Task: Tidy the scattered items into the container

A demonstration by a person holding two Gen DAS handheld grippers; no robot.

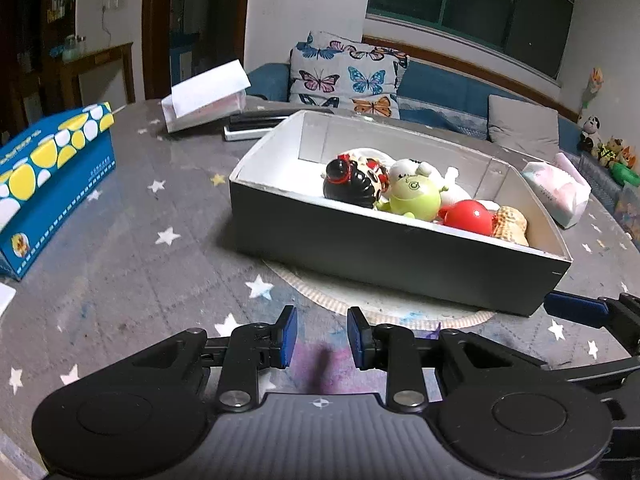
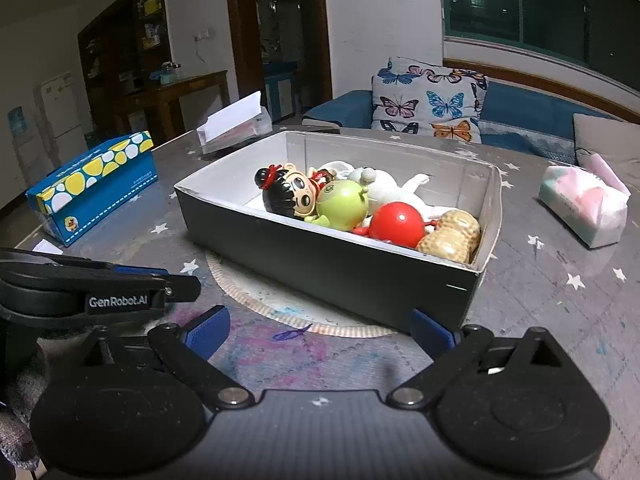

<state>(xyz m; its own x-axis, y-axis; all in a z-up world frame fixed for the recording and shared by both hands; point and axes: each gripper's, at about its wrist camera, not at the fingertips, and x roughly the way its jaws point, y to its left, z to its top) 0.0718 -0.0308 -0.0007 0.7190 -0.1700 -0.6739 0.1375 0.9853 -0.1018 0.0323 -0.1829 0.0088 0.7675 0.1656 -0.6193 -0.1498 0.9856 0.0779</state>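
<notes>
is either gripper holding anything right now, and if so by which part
Nothing is held. The left gripper has only bare tablecloth between its blue pads, and the right gripper stands wide open and empty, in front of the dark cardboard box of toys.

You are in a home living room at night, blue sofa point(image 2: 520, 108) with a butterfly cushion point(image 2: 428, 100) behind your star-patterned table point(image 2: 560, 300), dark window point(image 2: 540, 4), fridge point(image 2: 60, 108), wooden sideboard point(image 2: 180, 92), soft toys point(image 1: 608, 148) along the seat.
</notes>
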